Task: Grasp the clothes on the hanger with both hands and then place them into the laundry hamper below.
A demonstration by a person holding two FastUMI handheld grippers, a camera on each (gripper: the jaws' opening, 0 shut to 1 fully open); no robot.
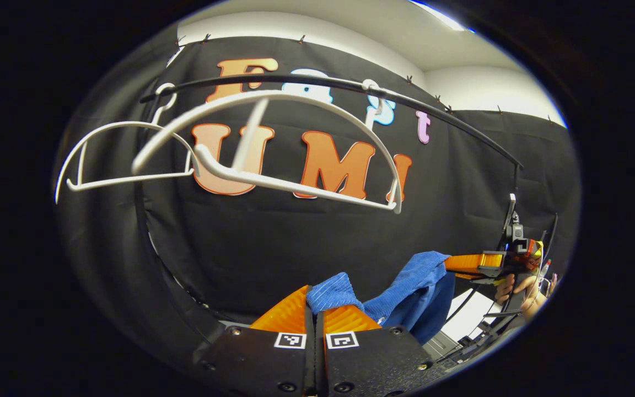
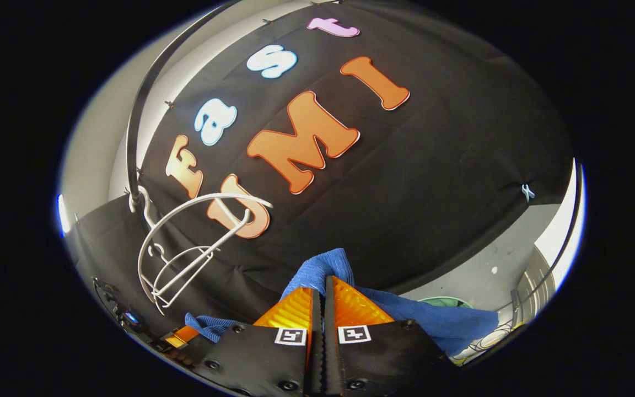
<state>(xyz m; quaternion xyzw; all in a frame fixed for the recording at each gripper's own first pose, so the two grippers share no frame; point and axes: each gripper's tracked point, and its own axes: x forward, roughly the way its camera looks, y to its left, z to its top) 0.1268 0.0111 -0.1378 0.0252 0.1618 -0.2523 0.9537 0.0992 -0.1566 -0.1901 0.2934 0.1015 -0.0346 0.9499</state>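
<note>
- Left hand-held gripper [image 1: 314, 309]: fingers pressed together on a fold of the blue cloth [image 1: 405, 289], which rises out between the tips in the left gripper view.
- Right hand-held gripper [image 2: 322, 292]: likewise pinching the blue cloth [image 2: 323, 270]; a tuft stands up above the tips and the rest drapes away to the right.
- Location of the garment: off the white hangers [image 1: 251, 160], slung between the two grippers in the air, below the black rail [image 1: 350, 85]. The hangers appear bare.
- Hamper: a pale green curved edge [image 2: 445, 300] low in the right gripper view may be its rim; I cannot tell for certain.
- Risk 1, judged: each grip holds only a small fold near the fingertips. A jerk on the way down, or the two hands pulling apart, could draw the fabric out of one grip and leave the garment dangling from the other.
- Risk 2, judged: the free part of the cloth hangs lower than the held corners. If it is lowered off-centre, it could catch on the hamper's edge and spill outside.
- Risk 3, judged: uneven release could leave part of the cloth draped over the rim.
- Risk 4, judged: the nearer hanger sits tilted on the rail; a lifted hand could knock it off.
- Writing: none readable on the cloth or hangers. Each gripper carries square black-and-white coded markers [image 1: 290, 340], which are patterns, not text.
</note>
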